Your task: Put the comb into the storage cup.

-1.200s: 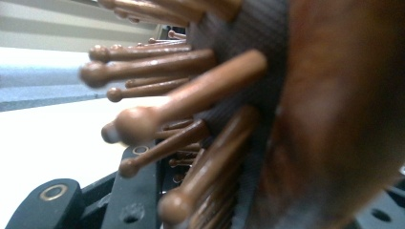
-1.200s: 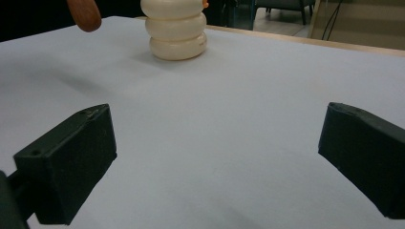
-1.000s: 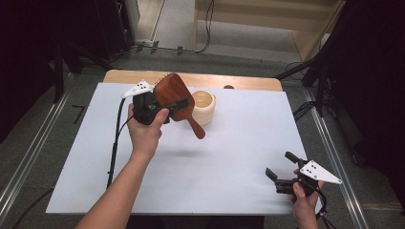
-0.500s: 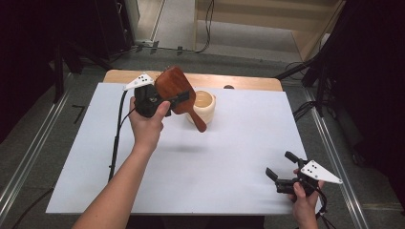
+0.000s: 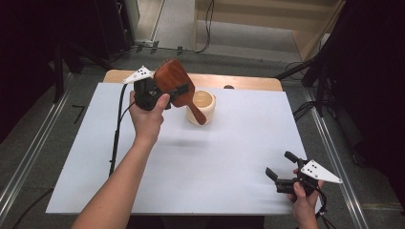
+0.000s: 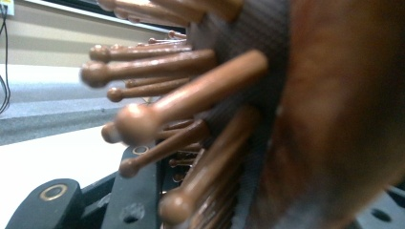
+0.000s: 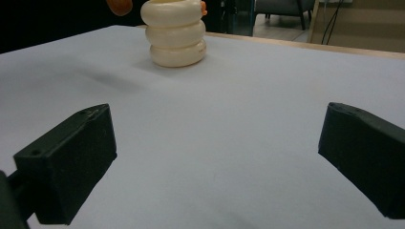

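Left tool (image 5: 179, 90) clamps hairbrush (image 5: 175, 82), handle over cup (image 5: 202, 108).

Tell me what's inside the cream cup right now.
The cup looks empty where its inside shows. The brush, held in the left gripper, hangs its handle over the near rim, covering part of the inside.

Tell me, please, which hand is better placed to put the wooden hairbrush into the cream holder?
Left: its gripper already grips the hairbrush, handle hanging over the holder. The right gripper sits open, far off.
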Tool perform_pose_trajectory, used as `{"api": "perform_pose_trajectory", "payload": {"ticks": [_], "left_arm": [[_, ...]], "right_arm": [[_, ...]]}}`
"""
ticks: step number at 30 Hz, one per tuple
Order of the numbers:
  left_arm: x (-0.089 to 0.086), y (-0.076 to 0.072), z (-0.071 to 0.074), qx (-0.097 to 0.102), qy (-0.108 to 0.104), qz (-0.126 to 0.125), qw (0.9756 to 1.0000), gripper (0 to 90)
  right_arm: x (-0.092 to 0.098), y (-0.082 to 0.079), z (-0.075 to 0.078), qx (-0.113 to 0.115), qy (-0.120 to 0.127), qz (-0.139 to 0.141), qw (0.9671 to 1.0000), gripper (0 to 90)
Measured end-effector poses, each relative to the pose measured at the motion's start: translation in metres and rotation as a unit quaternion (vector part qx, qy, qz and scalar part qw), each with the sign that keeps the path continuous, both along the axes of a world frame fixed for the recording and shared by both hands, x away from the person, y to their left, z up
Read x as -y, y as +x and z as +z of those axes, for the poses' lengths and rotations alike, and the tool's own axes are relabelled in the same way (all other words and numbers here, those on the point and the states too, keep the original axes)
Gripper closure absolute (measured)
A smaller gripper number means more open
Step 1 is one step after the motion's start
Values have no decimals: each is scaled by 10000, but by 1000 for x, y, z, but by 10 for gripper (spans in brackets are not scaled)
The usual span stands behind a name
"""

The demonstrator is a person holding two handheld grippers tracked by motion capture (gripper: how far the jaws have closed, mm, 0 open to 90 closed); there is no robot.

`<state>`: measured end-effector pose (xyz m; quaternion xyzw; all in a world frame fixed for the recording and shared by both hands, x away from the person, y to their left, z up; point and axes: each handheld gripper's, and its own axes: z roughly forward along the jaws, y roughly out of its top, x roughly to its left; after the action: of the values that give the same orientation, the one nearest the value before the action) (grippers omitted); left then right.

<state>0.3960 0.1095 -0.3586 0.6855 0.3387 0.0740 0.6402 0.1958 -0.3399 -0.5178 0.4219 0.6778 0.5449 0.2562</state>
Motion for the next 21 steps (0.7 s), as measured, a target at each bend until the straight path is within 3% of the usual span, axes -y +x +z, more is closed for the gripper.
{"api": "perform_pose_trajectory", "payload": {"ticks": [21], "left_arm": [[1,20,10,8,-52,186,9998,555]], "right_arm": [[0,0,0,-23,45,63,10000,0]]}}
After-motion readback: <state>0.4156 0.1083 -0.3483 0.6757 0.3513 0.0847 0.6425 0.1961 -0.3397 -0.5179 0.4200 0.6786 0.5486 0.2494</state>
